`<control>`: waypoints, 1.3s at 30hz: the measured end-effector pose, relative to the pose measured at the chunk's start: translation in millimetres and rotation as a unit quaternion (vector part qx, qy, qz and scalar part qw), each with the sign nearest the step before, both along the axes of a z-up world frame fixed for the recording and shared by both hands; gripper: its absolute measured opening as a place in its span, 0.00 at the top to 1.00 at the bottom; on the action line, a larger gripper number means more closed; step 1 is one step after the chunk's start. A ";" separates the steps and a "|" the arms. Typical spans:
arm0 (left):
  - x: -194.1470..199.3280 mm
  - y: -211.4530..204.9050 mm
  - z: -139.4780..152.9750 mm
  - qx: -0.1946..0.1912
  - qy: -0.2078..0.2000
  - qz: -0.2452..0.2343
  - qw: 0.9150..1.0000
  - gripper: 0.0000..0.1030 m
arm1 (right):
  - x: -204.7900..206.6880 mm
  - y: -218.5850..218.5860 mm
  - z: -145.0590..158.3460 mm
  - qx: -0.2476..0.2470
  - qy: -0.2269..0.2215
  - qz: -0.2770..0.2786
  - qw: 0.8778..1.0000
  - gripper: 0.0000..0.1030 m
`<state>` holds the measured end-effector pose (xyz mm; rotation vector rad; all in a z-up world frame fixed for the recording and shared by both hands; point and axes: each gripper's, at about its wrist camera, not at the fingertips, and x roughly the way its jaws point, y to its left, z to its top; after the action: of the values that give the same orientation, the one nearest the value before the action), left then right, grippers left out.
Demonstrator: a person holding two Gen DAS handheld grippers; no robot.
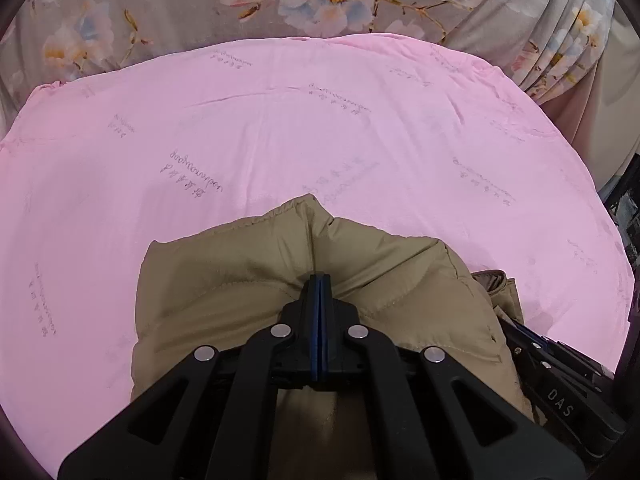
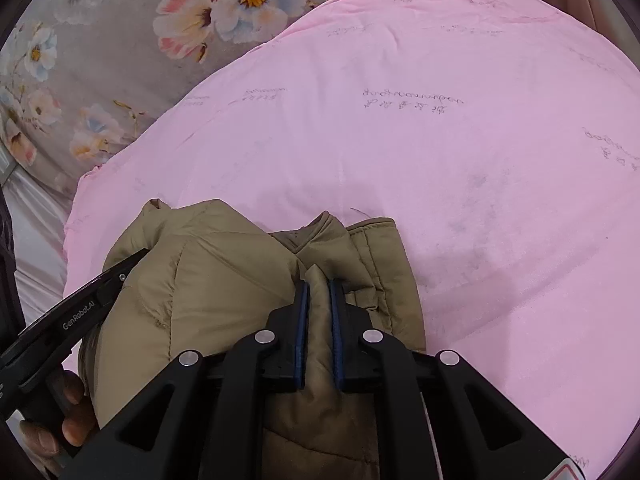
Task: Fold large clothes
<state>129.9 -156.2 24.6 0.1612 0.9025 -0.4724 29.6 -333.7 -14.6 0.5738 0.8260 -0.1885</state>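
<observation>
Both grippers, left (image 1: pixel 320 280) and right (image 2: pixel 319 286), jaws clamped on tan jacket (image 1: pixel 248 280), lower frame, over pink sheet (image 1: pixel 320 120), likely to carry fold across.

Both grippers are matte black linkages with silver round rivets and blue pads on the fingers. The left gripper (image 2: pixel 138 258) bears white "GenRobot.AI" lettering; the right gripper (image 1: pixel 516 326) reads "DAS".

Both wrist cameras look steeply down, close over the tan jacket (image 1: pixel 248 280) (image 2: pixel 224 272) (shared), pink sheet (image 1: pixel 280 128) (image 2: pixel 460 184) beyond it.
</observation>
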 end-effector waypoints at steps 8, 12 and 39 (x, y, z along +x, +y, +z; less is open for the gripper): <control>-1.1 -6.4 -9.1 0.010 -0.024 0.003 1.000 1.00 | 1.1 3.0 -5.5 -0.014 -0.009 -0.005 1.000 0.94; -1.3 -8.2 -10.8 0.011 -0.029 0.003 1.000 1.00 | 1.1 4.8 -6.9 -0.020 -0.015 -0.007 1.000 0.95; -40.9 47.8 28.6 -0.025 -0.026 0.007 0.999 0.96 | -73.1 -20.7 36.0 0.016 -0.050 -0.001 0.999 0.70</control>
<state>88.9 -108.4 53.2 0.1214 0.8395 -0.4753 -43.5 -354.4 21.4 0.6102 0.7322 -0.1481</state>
